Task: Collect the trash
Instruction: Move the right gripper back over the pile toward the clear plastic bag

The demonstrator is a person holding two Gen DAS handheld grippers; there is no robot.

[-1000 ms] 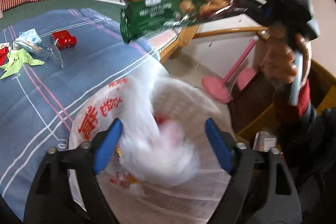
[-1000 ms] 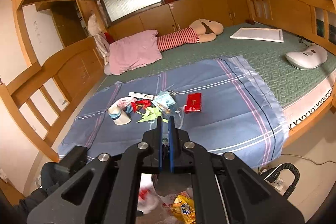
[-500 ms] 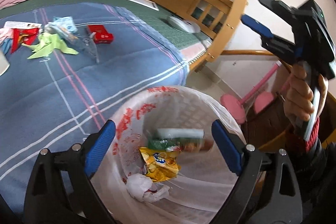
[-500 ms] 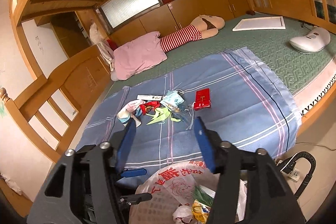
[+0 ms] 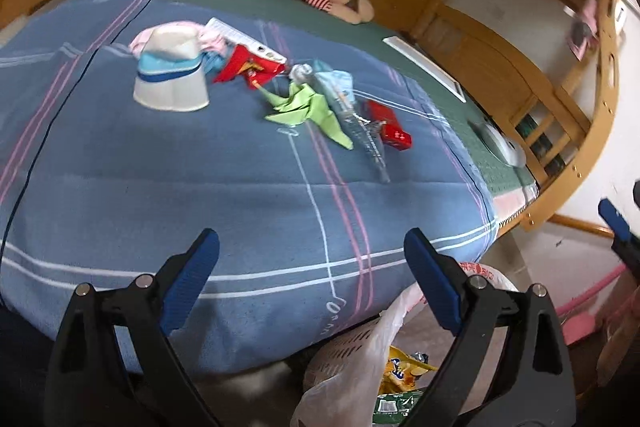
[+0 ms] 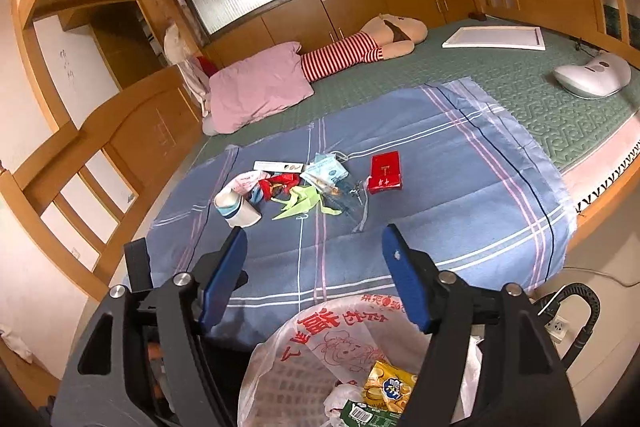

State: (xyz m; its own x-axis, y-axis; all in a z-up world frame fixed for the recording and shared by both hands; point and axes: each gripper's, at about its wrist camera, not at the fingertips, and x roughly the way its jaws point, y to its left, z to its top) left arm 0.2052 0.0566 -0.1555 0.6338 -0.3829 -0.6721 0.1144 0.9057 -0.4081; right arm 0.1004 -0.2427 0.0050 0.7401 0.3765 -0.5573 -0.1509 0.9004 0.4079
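Observation:
A pile of trash lies on the blue plaid blanket point(image 5: 168, 163): a white paper cup point(image 5: 170, 75), red wrappers point(image 5: 250, 67), green folded paper point(image 5: 308, 107), a clear plastic wrapper point(image 5: 366, 137) and a red box point(image 5: 390, 125). The bin point(image 6: 320, 359), lined with a white printed bag, stands at the bed's edge and holds a yellow snack pack point(image 6: 388, 387) and a green wrapper point(image 6: 364, 415). My left gripper point(image 5: 312, 275) is open over the blanket with nothing between its fingers. My right gripper point(image 6: 312, 275) hangs above the bin, its jaws opening and empty.
A pink pillow point(image 6: 260, 91), a striped plush toy point(image 6: 360, 47), a white board point(image 6: 494, 39) and a white device point(image 6: 592, 75) lie on the green mattress. Wooden bed rails run along both sides. A power strip and cable point(image 6: 568, 311) sit on the floor right of the bin.
The right gripper opened and dropped the green wrapper into the bin. The left gripper swung away from the bin mouth and rolled, now facing the trash pile on the blanket.

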